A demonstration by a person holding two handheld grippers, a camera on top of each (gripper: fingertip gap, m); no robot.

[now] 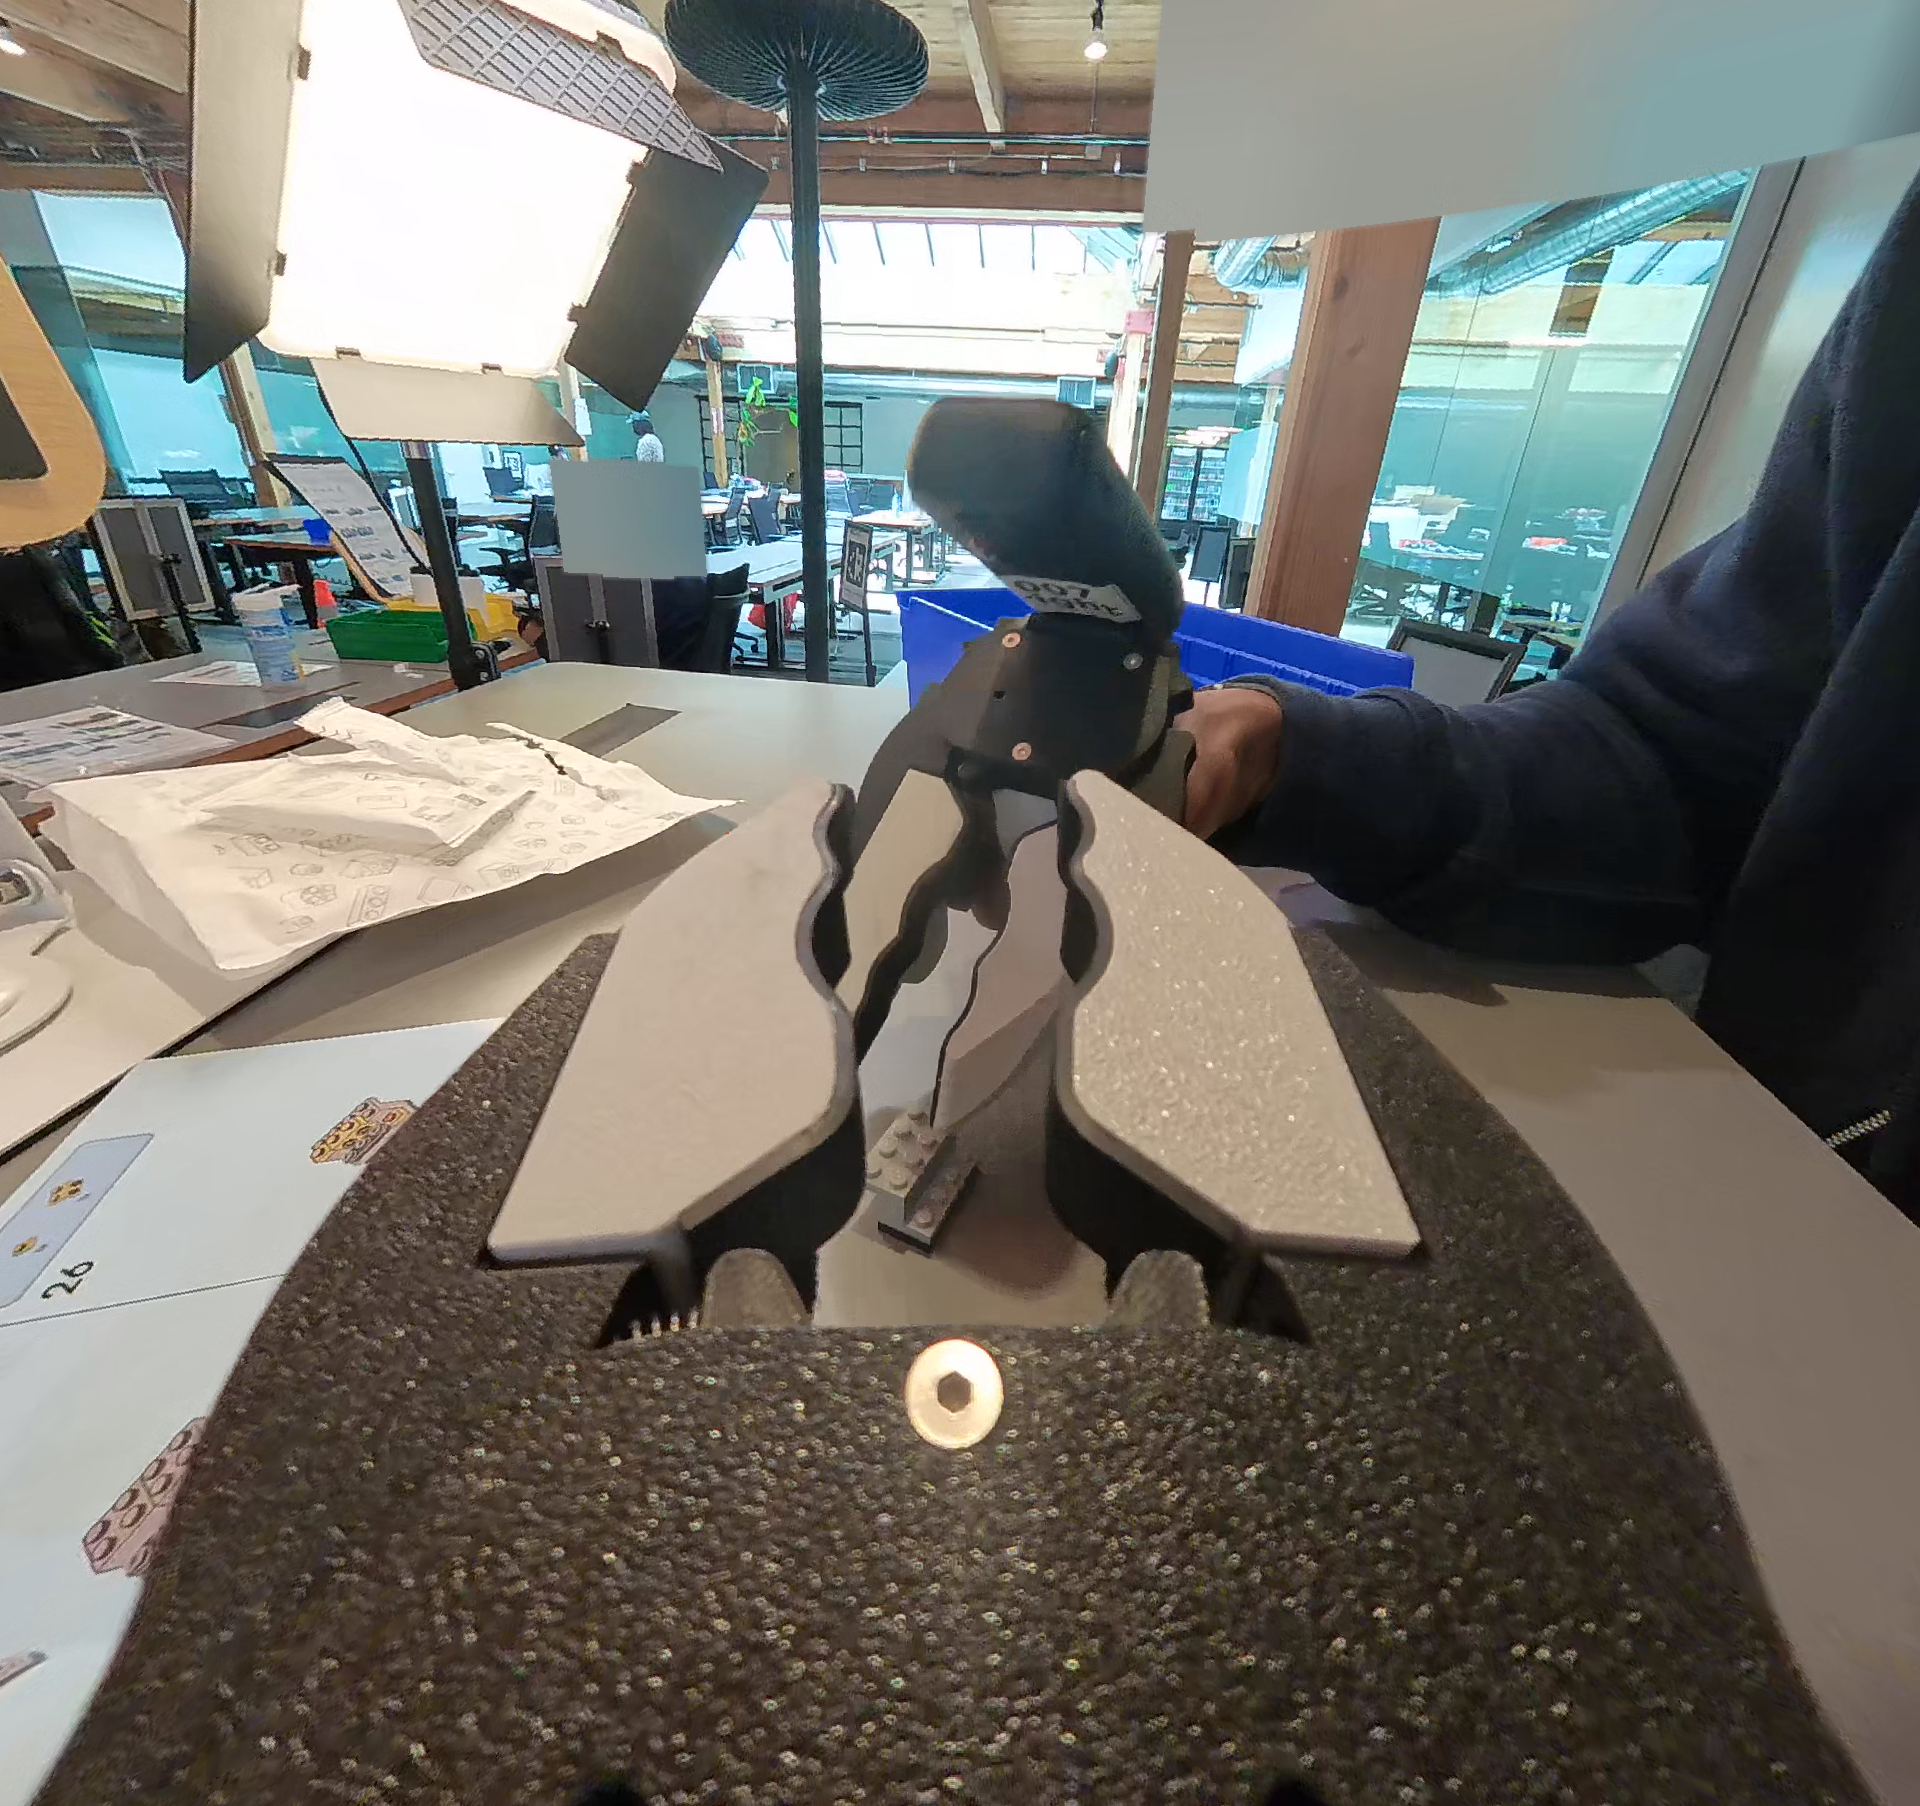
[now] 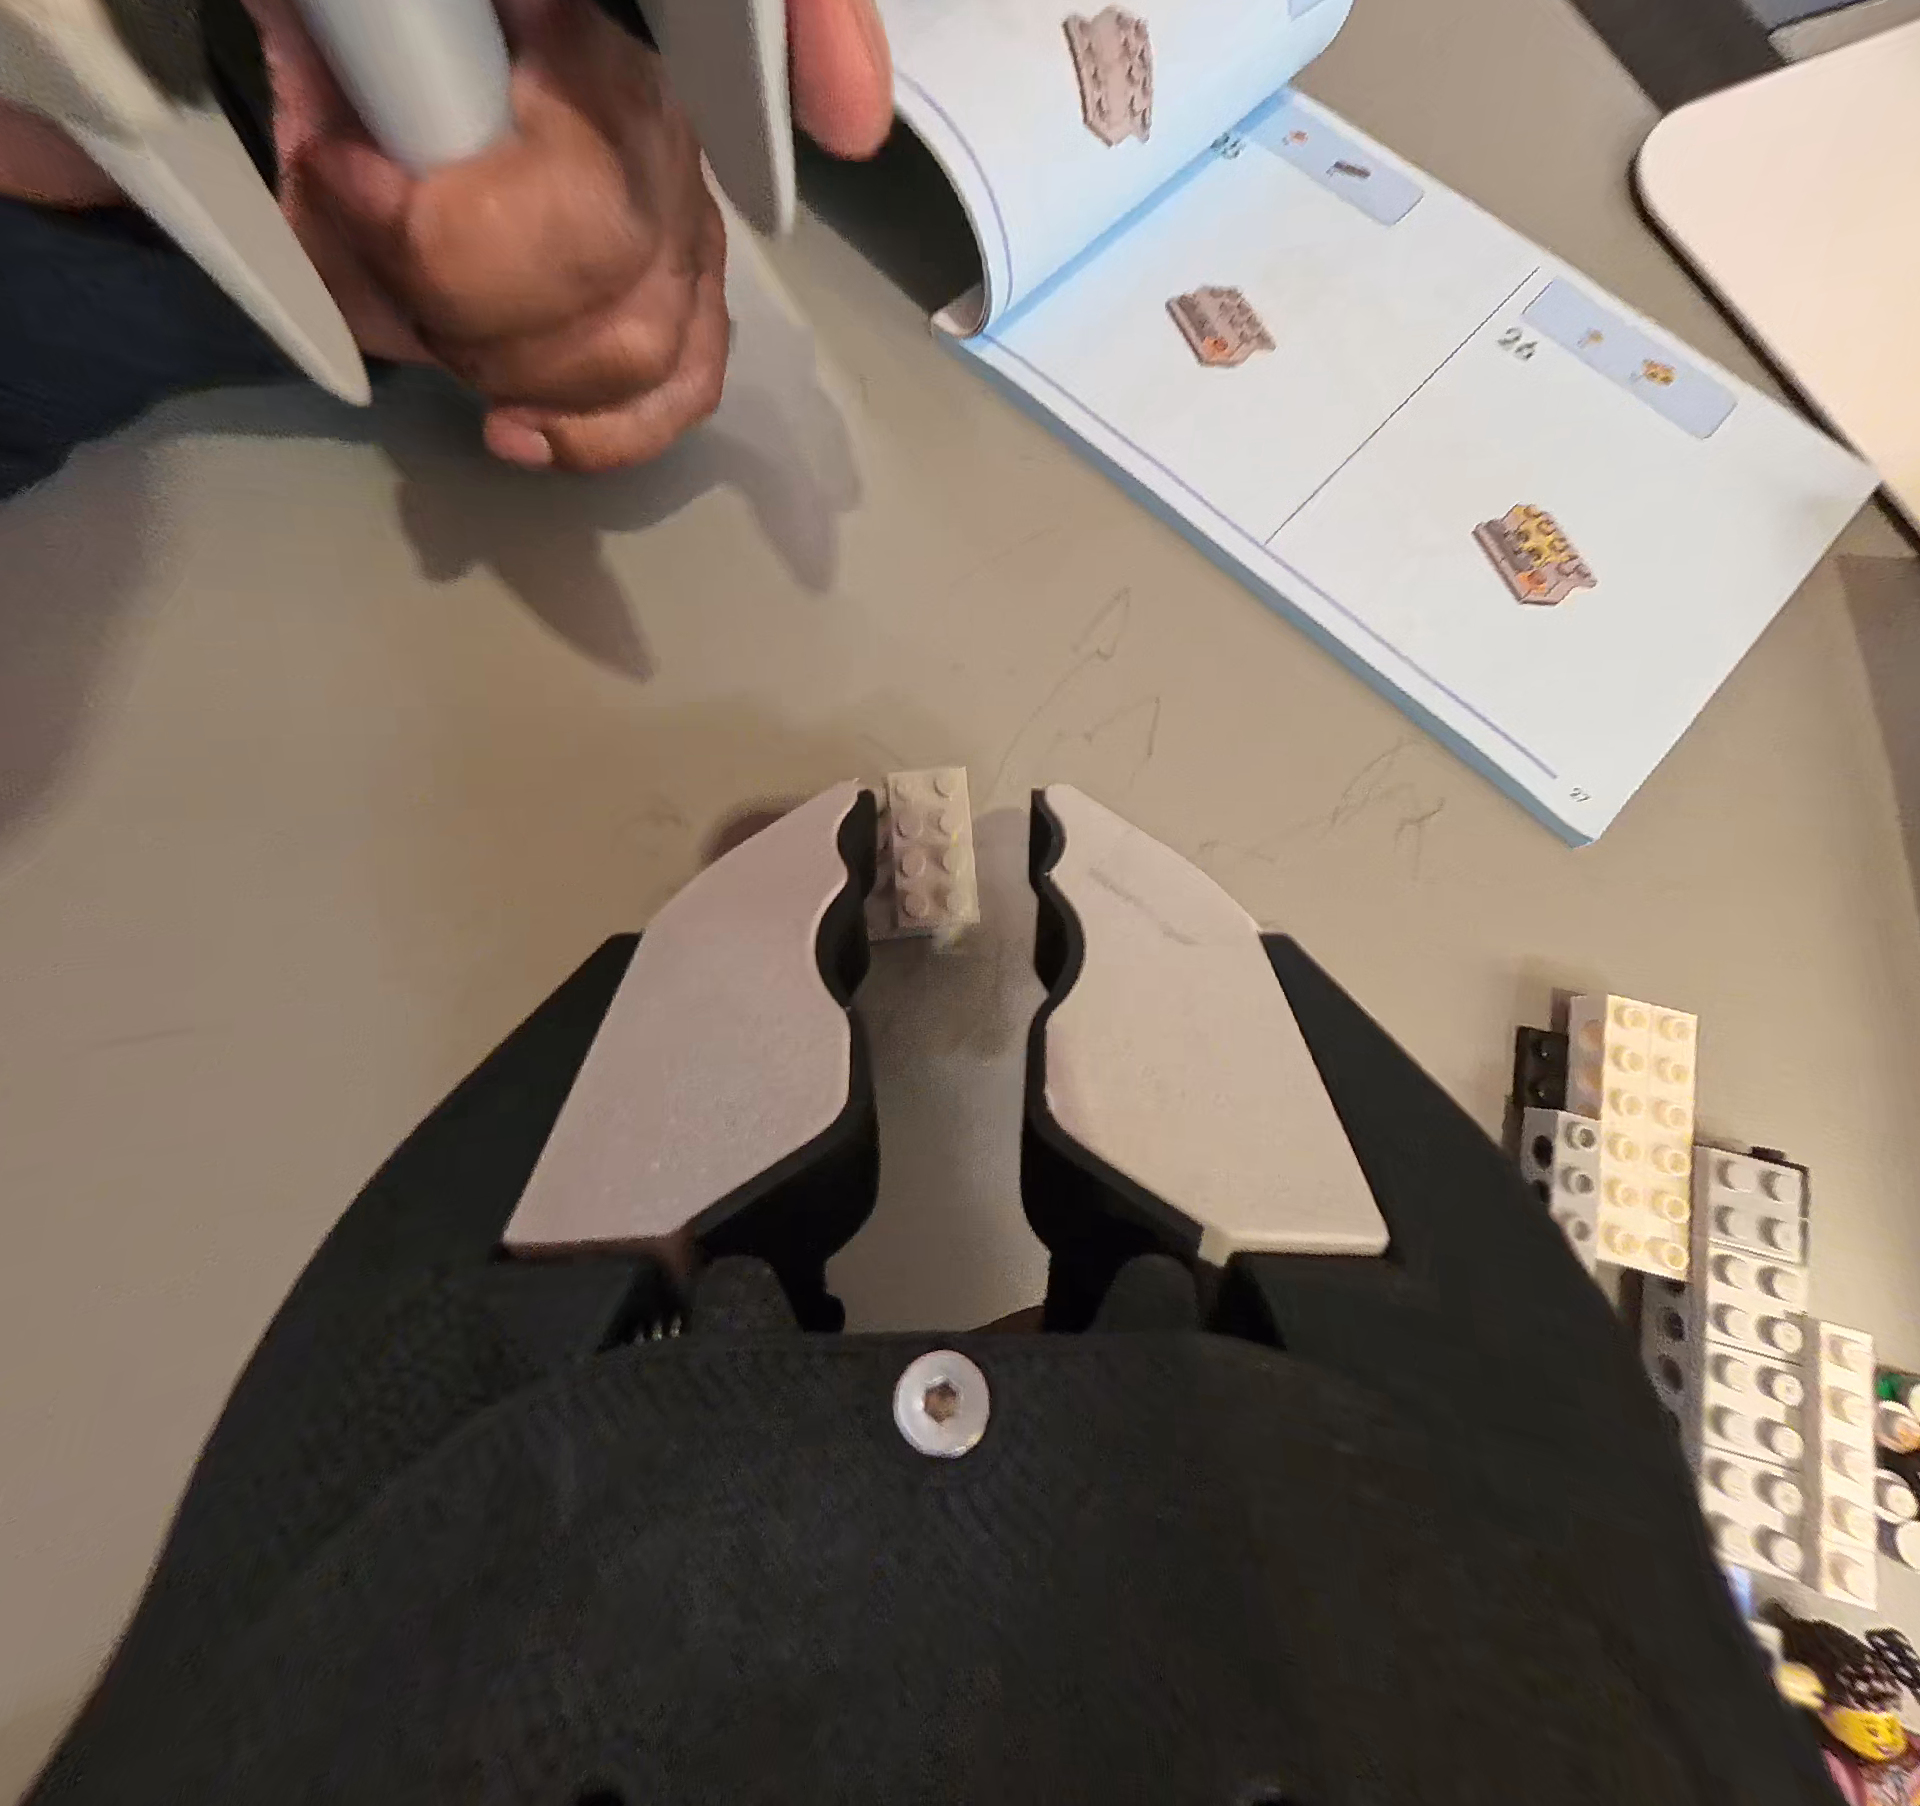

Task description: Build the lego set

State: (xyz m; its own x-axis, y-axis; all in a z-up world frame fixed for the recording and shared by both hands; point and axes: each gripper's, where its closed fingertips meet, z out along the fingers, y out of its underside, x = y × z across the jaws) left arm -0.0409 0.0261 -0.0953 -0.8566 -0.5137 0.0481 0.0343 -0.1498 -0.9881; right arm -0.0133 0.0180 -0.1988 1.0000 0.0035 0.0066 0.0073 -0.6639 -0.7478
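A small grey studded plate (image 2: 928, 863) lies on the grey table (image 2: 416, 821) between my right gripper's (image 2: 948, 800) fingers. It rests against the left finger (image 2: 748, 977), with a clear gap to the right one, so this gripper is open. In the left wrist view the right gripper (image 1: 904, 1070) points down at the same plate (image 1: 920, 1174), held by a hand in a dark sleeve (image 1: 1507, 800). My left gripper (image 1: 956, 800) is open and empty, held above the table and facing the right gripper. Its finger (image 2: 416, 42) and the hand holding it show at the top left of the right wrist view.
An open instruction booklet (image 2: 1403, 385) lies at the right, also in the left wrist view (image 1: 208, 1237). A grey, white and cream brick assembly (image 2: 1714, 1289) sits at the right edge. A torn white paper bag (image 1: 343, 842), a lit light panel (image 1: 447, 167) and a blue bin (image 1: 1299, 655) stand farther off. Spacing between my two grippers at the tips: around 11 centimeters.
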